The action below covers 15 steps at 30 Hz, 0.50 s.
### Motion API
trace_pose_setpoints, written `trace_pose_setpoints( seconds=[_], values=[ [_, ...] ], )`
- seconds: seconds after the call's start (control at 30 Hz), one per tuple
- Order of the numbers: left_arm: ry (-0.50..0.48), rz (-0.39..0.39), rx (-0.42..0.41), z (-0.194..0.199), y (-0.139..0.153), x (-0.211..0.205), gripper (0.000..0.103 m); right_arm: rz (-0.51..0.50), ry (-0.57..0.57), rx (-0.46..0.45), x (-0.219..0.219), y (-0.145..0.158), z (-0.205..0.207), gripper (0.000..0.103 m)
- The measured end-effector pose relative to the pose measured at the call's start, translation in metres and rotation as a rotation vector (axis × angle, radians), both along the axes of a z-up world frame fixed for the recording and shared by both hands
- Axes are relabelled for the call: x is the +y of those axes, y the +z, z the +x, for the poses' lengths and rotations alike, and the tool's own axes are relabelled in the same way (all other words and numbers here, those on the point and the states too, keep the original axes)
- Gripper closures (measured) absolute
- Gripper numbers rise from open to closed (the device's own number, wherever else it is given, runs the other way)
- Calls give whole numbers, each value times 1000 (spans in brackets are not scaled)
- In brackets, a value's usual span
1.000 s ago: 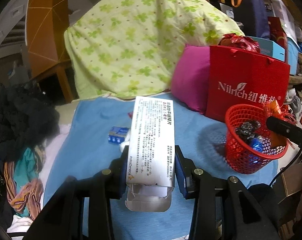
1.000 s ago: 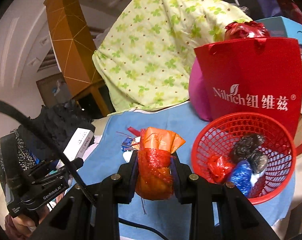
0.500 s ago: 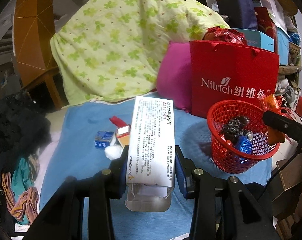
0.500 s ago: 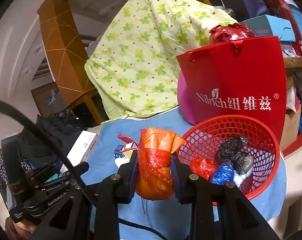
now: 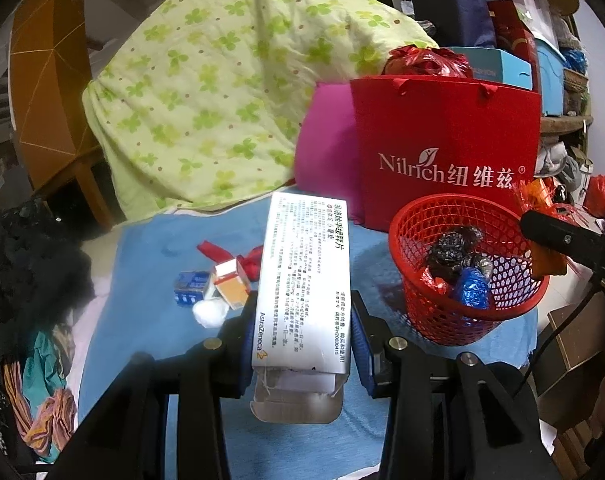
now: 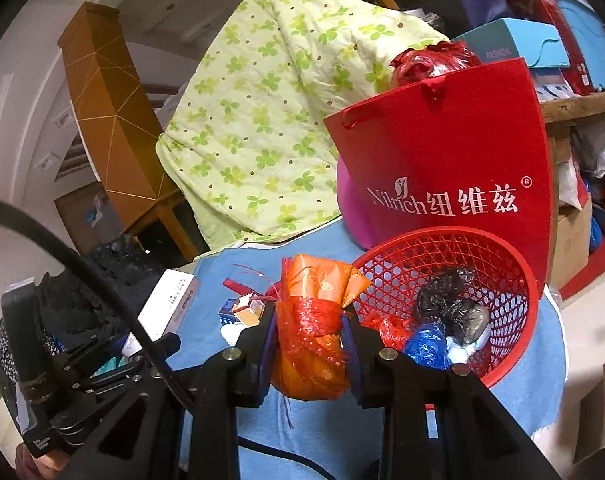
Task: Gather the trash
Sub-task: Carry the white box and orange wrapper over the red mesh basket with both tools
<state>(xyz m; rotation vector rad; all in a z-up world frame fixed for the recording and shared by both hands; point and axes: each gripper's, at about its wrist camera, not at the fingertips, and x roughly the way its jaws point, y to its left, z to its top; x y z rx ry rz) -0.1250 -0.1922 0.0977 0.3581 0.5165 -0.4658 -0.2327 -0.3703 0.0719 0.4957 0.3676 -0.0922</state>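
White medicine box (image 5: 304, 288) is clamped lengthwise btwn the pads of the left gripper (image 5: 302, 344), torn end flap toward the cam, held above the blue cloth (image 5: 150, 320) just left of the red mesh basket (image 5: 498, 320). Right gripper (image 6: 308, 344) is nearly closed, squeezing a crumpled orange-red wrapper bundle (image 6: 310, 328) right at the basket's left rim (image 6: 366, 264); basket already holds black, blue & red scraps. Small cartons & a white wad (image 5: 210, 312) lie on the cloth left of the box, w/ a red Nilrich bag (image 5: 446, 152) standing behind the basket.
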Motion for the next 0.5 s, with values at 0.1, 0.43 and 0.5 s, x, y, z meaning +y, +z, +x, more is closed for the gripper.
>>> trace_pose_setpoints(
  seconds=[0.1,0.43,0.5],
  values=[
    [-10,7,-7,-2,1,-4,60,10,-2,-2,-3,1,-2,71],
    [-45,23,1,-4,-1,-17,60,34,-24,-6,-14,-1,-9,71],
    [-48,26,2,-3,-2,-20,60,39,-29,-7,-16,-2,-10,71]
  ],
)
